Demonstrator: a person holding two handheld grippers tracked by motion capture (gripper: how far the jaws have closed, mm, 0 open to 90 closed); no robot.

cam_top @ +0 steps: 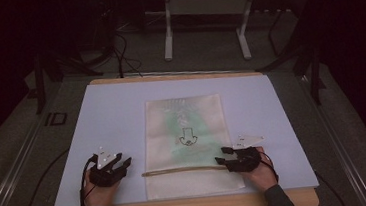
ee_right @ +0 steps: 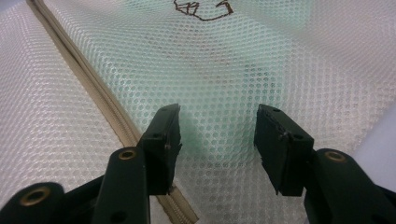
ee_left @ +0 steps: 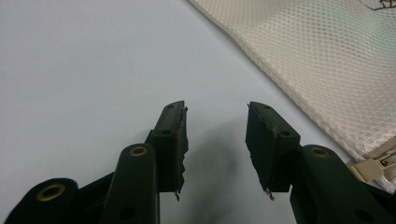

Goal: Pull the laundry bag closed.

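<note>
My left gripper (cam_top: 117, 165), lower left, jaws wide, empty; my right gripper (cam_top: 224, 158) wide over the mesh bag (cam_top: 185, 133), lower centre, beside its zipper (cam_top: 182, 171).

Bare mat (cam_top: 111, 114) lies free around the left gripper (cam_top: 125, 164); flat mesh bag (cam_top: 185, 118) and zipper (cam_top: 182, 171) lie under the right gripper (cam_top: 222, 156).

Dim room; grey floor (cam_top: 206, 50); white frame legs (cam_top: 168, 39); cables (cam_top: 121, 53).
</note>
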